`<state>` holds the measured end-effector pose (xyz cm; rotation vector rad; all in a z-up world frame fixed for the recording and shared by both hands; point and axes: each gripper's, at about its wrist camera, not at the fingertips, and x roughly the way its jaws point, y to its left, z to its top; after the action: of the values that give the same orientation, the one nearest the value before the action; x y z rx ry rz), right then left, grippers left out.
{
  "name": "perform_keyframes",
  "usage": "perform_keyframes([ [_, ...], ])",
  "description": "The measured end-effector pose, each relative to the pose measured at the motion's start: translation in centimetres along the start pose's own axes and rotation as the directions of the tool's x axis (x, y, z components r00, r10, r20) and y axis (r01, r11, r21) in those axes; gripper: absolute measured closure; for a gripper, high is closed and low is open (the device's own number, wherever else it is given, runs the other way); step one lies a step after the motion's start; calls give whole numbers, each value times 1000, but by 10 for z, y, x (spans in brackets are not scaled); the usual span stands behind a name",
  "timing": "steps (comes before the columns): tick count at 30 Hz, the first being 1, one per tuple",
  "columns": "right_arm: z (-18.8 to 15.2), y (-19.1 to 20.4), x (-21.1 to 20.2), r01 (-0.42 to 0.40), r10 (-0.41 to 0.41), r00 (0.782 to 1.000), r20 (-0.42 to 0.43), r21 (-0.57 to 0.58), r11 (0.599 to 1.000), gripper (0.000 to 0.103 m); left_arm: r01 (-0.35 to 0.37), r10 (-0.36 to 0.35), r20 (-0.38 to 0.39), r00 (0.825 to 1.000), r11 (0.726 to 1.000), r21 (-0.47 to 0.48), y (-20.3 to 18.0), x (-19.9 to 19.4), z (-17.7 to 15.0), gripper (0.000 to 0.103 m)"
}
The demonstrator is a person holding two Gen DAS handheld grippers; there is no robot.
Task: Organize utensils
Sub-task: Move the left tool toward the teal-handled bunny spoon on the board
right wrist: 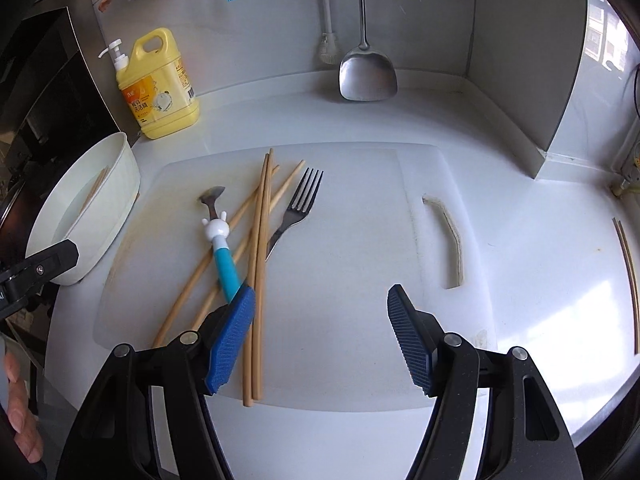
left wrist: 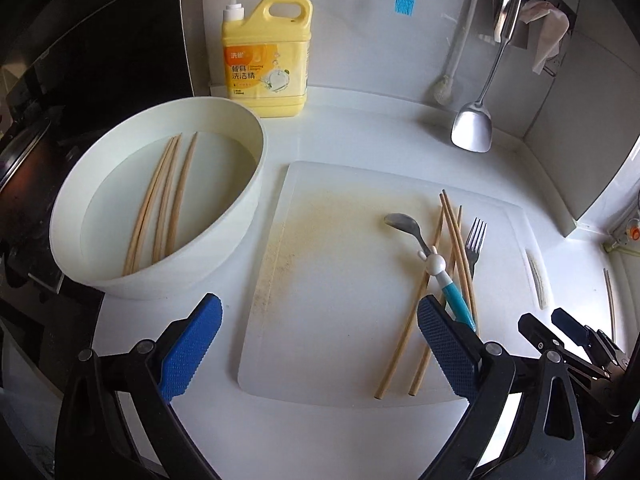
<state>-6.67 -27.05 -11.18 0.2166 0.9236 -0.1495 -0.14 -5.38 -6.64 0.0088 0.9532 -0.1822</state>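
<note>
Centre of frame: chopsticks (right wrist: 260,260), a spoon (right wrist: 218,240) and a fork (right wrist: 298,204) lie crossed on the cutting board (right wrist: 360,300). Both the left gripper (left wrist: 320,350) and right gripper (right wrist: 320,338) hover with jaws apart, empty. The chopsticks are light, stiff and probably slippery; grasp mid-shaft.

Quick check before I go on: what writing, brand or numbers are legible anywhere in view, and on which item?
"餐具洗洁精": large white characters on the label of the yellow detergent bottle, readable in the left wrist view.
Orange brand patch above it on that label: two characters, too blurred to read.
Small print and a figure at the label's foot: too small to read.
Barcode on the bottle's side: digits unreadable.
Nothing else carries text.
</note>
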Motion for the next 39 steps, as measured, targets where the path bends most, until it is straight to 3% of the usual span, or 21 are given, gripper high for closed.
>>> perform_keyframes([
  [9,9,-4,34,-30,30,999,23,-5,1000,37,-39,37,49,998,999,35,-15,17,-9,7],
  [14,12,4,50,-43,45,998,38,-31,999,37,-34,34,67,997,999,-5,-7,34,-9,7],
  [20,15,15,53,-52,57,993,104,-55,997,37,-14,15,83,996,1000,-9,-8,46,-13,7],
  [32,11,18,63,-23,35,994,101,-116,993,37,7,-5,70,998,1000,-27,-12,54,-17,7],
  [39,13,2,63,-6,17,993,114,-94,996,37,29,-27,65,997,999,-24,-25,58,-14,7],
])
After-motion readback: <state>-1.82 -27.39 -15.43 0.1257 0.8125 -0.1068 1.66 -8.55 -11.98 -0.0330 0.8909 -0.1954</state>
